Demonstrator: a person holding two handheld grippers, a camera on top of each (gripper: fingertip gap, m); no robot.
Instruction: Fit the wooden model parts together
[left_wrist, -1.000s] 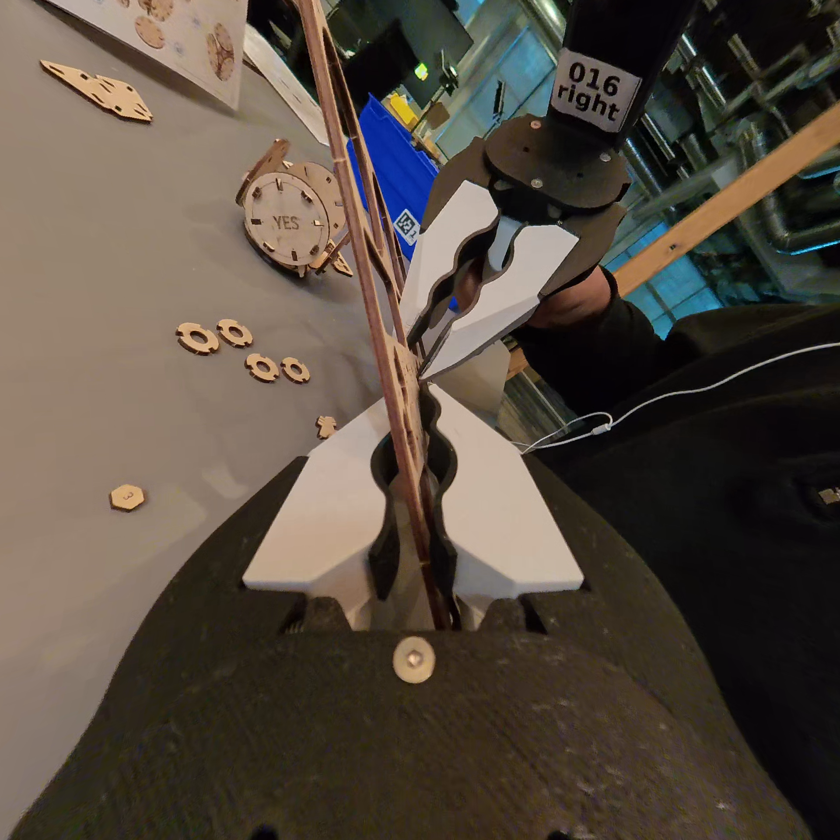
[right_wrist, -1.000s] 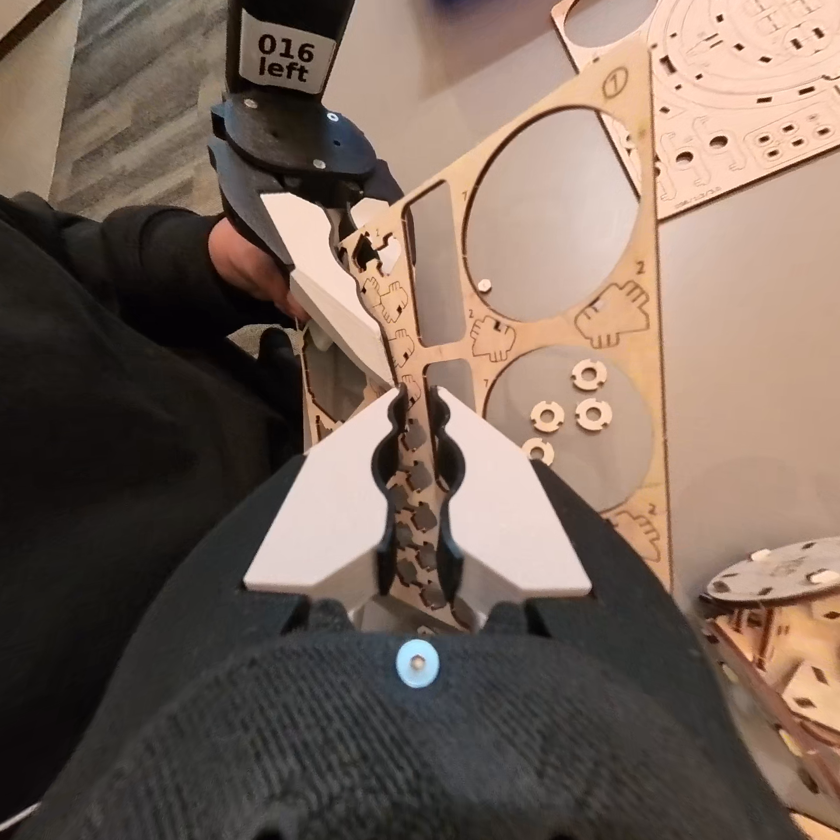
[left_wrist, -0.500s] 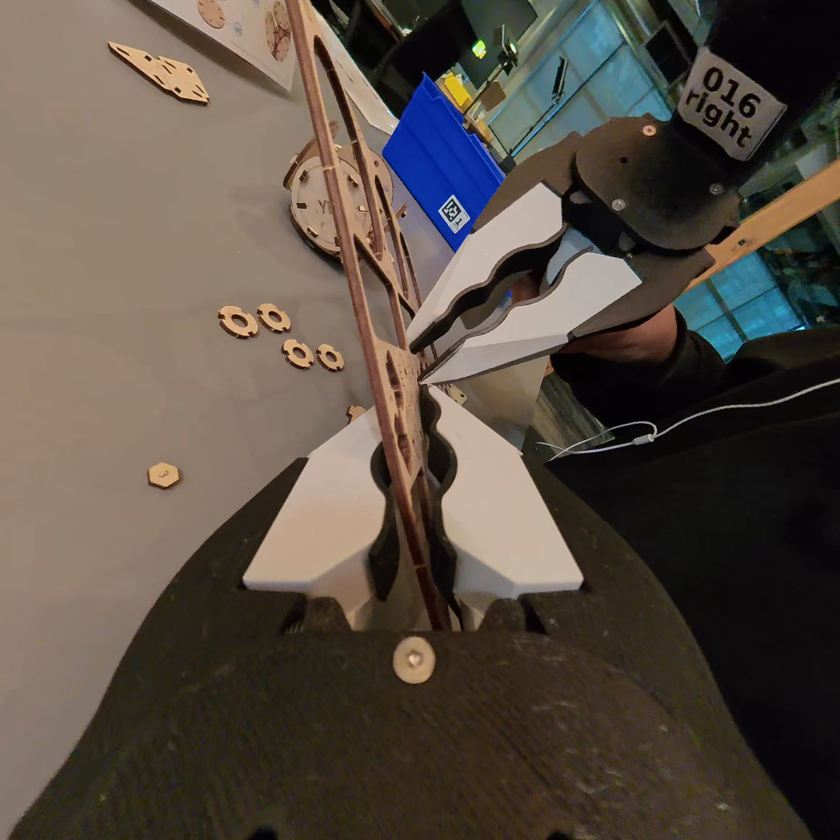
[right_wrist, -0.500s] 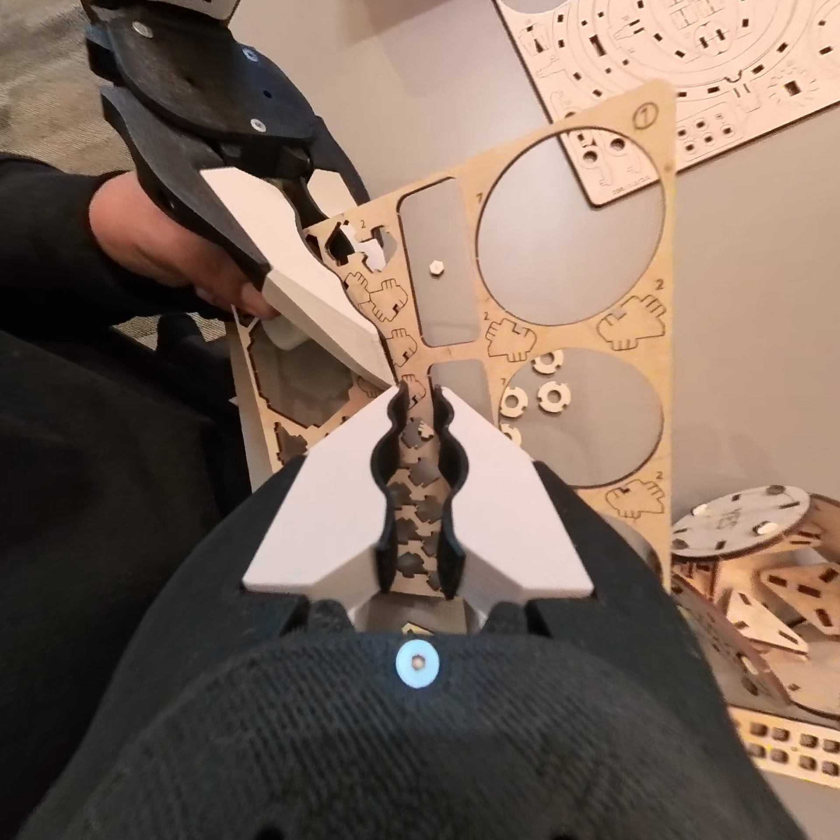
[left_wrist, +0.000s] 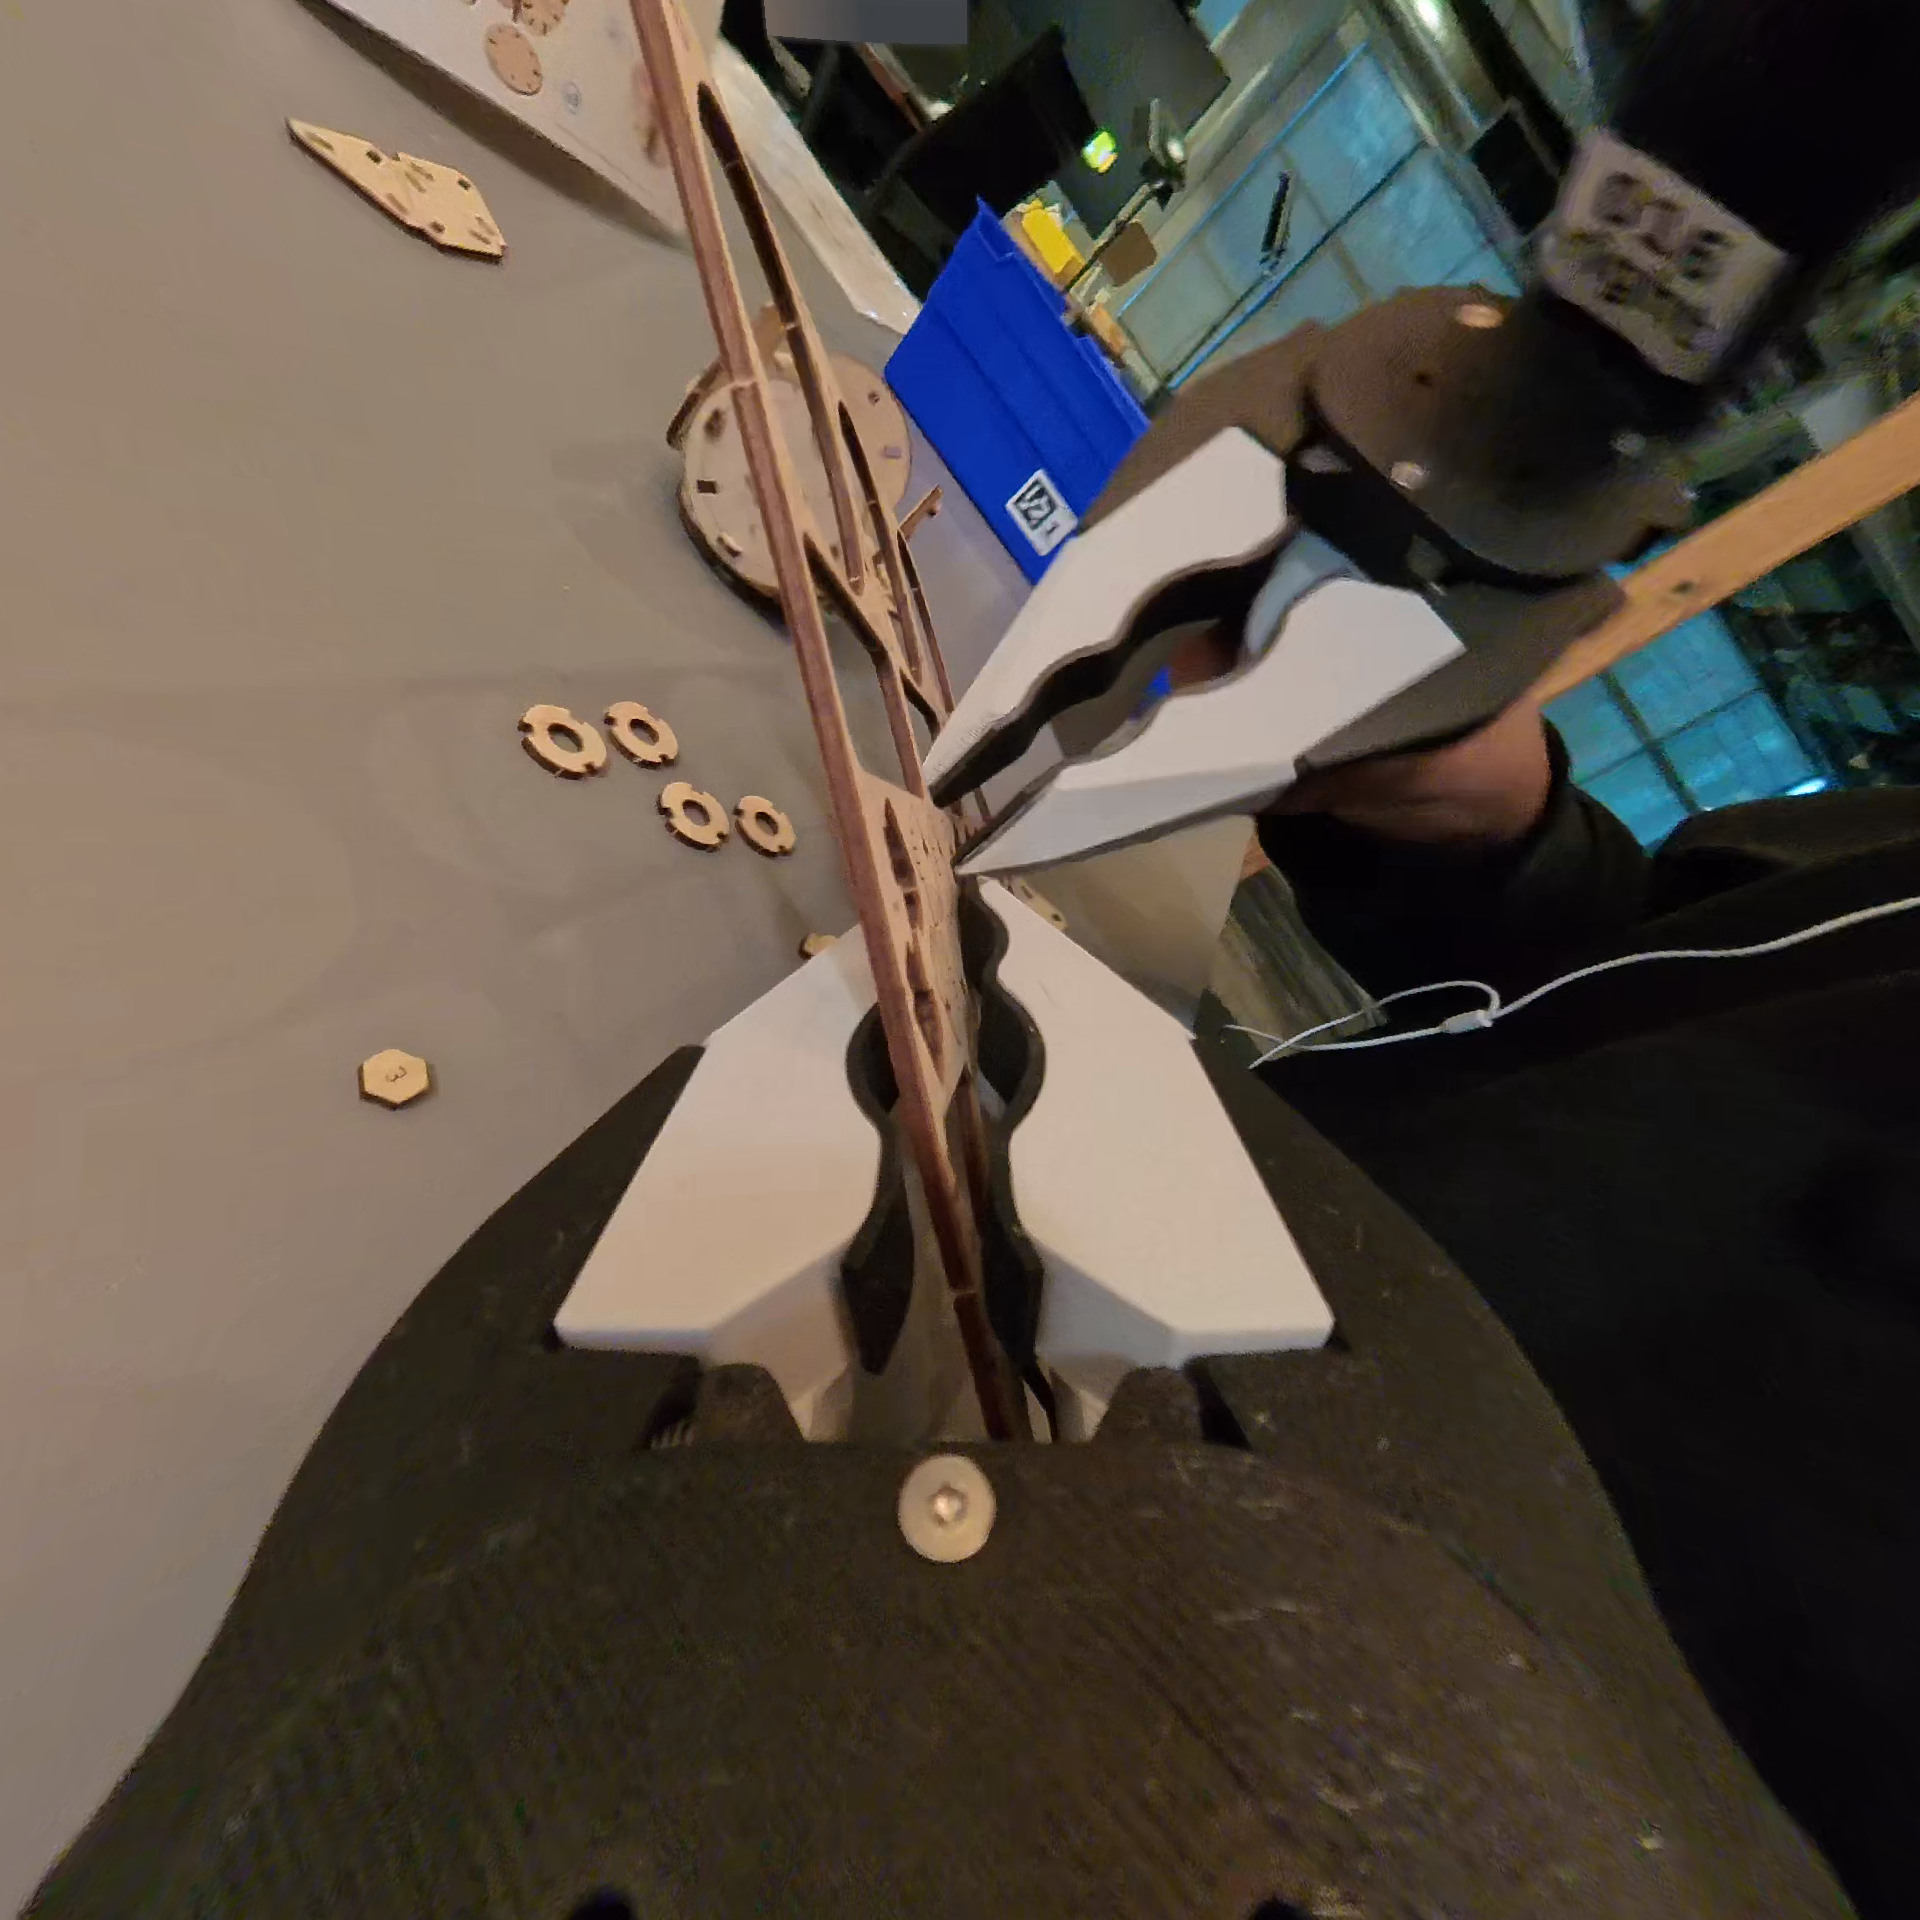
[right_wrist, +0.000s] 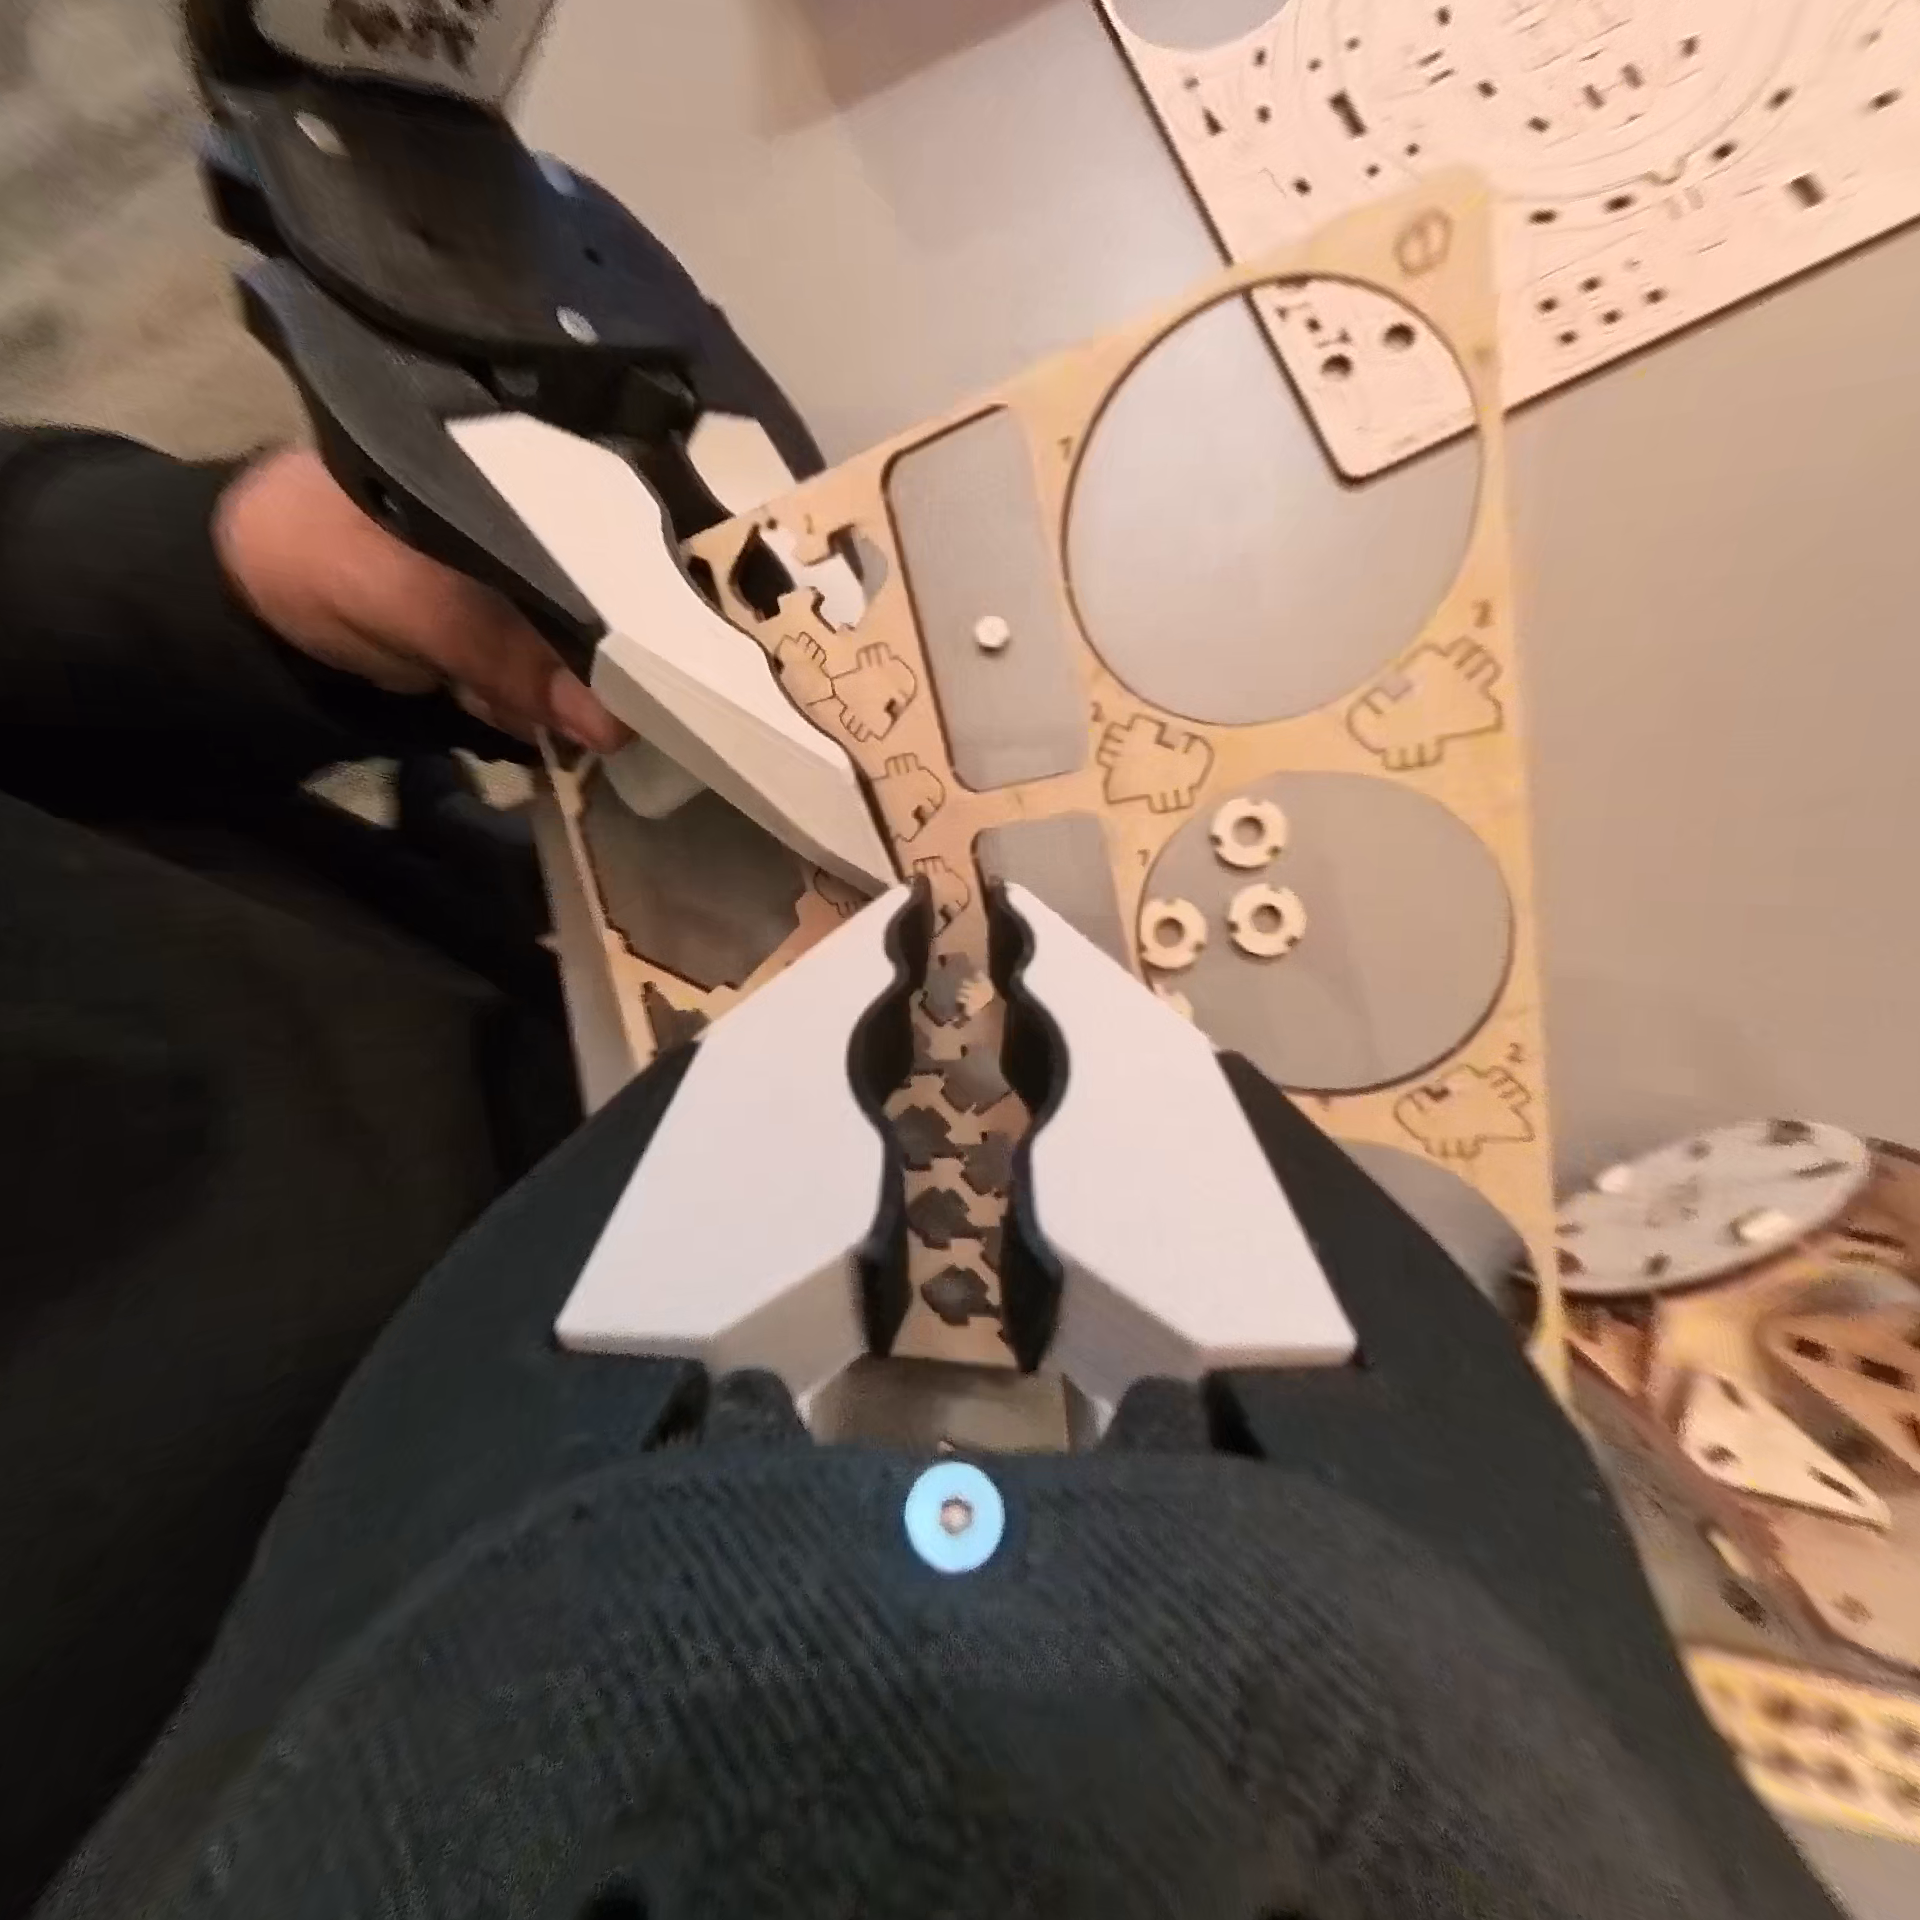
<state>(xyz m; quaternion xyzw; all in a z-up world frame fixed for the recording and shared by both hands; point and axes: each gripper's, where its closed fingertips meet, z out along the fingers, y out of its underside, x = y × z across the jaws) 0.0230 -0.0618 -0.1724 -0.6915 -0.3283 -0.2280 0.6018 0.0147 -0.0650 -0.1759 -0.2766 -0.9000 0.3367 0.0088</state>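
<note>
A thin laser-cut wooden sheet (left_wrist: 790, 499) with round and rectangular cut-outs stands on edge above the grey table (left_wrist: 260, 623). My left gripper (left_wrist: 930, 914) is shut on the sheet's lower part, and the sheet runs up between its pads. In the right wrist view the sheet (right_wrist: 1143, 758) shows face-on, with a left finger (right_wrist: 727, 727) lying along its left side. My right gripper (right_wrist: 956, 894) has its tips a little apart against a narrow strip of the sheet that carries small piece outlines. In the left wrist view its tips (left_wrist: 951, 823) touch the sheet's face just above my left fingers. I see nothing gripped between them.
Several wooden rings (left_wrist: 655, 769) and a small hexagon (left_wrist: 395, 1077) lie on the table. A round wooden assembly (left_wrist: 727, 499) sits behind the sheet and a blue bin (left_wrist: 997, 384) stands beyond it. Another cut sheet (right_wrist: 1558, 208) lies farther off, and a person's dark sleeve (left_wrist: 1558, 1039) is on the right. My two grippers' fingertips are within a few centimetres of each other.
The right gripper has tilted flatter and its tips have stayed on the sheet's face. The held sheet has shifted a little relative to the table. The left grasp has not changed.
</note>
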